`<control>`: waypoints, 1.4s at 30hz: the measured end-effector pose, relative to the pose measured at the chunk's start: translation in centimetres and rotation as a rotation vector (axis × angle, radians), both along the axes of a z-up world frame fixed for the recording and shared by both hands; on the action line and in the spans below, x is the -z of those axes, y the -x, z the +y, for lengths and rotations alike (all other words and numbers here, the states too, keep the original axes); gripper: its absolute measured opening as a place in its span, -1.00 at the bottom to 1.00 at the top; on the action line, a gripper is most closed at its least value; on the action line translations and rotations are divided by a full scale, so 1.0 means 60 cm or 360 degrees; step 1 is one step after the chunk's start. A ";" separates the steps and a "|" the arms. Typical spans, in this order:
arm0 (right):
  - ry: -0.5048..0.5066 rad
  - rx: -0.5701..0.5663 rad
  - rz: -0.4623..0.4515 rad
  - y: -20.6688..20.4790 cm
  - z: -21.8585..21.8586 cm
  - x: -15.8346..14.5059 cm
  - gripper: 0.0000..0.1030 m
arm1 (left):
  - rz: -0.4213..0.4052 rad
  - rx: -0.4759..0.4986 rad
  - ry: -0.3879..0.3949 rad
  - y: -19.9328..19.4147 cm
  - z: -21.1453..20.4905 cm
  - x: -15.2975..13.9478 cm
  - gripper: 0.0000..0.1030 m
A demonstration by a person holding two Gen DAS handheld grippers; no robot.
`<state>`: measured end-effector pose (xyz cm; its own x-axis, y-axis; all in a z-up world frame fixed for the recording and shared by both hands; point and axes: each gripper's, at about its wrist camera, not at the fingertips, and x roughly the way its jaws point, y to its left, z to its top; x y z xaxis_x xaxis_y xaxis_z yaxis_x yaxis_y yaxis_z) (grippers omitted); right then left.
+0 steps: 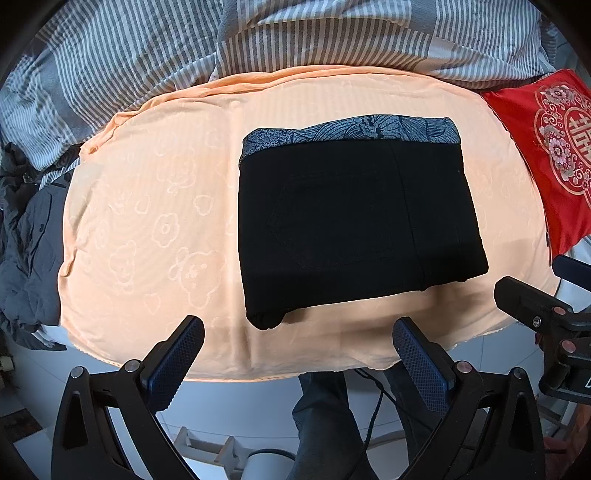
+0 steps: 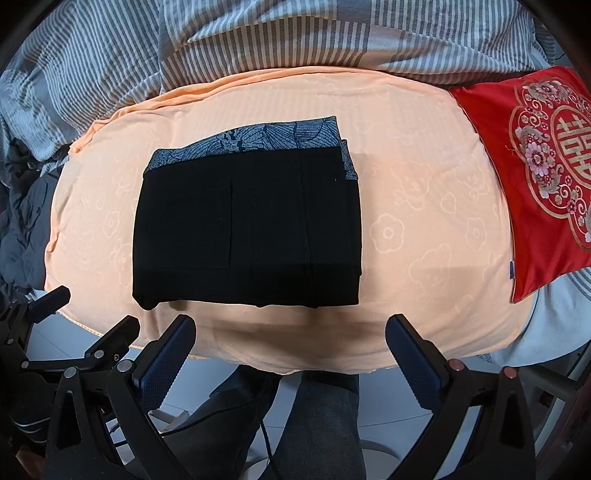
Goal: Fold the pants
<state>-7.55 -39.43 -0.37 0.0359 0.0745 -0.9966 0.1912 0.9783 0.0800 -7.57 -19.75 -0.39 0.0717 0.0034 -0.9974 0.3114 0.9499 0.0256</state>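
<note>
The black pants (image 1: 354, 221) (image 2: 247, 229) lie folded into a compact rectangle on the peach blanket (image 1: 147, 229) (image 2: 424, 229), with a grey patterned lining strip (image 1: 354, 129) (image 2: 258, 138) showing along the far edge. My left gripper (image 1: 298, 332) hovers open over the near edge of the blanket, short of the pants, nothing between its fingers. My right gripper (image 2: 290, 330) is open too, just in front of the pants' near edge and holding nothing. The right gripper's body (image 1: 546, 314) shows at the right of the left wrist view; the left gripper's body (image 2: 55, 332) shows at the lower left of the right wrist view.
A striped grey duvet (image 1: 295, 33) (image 2: 295, 33) is bunched behind the blanket. A red embroidered cushion (image 1: 554, 155) (image 2: 535, 177) lies at the right. A dark grey garment (image 1: 26, 240) is heaped at the left. A person's trousered legs (image 2: 317, 417) and pale floor tiles show below.
</note>
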 end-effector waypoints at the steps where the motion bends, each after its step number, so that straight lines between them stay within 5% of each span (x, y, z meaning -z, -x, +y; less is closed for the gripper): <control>1: 0.0000 0.0000 0.0001 0.000 0.000 0.000 0.99 | 0.0001 -0.0001 -0.0001 0.000 0.000 0.000 0.99; 42: 0.0002 0.0008 -0.0002 0.000 0.005 0.003 0.99 | -0.0010 -0.0014 0.0017 -0.003 0.000 0.001 0.99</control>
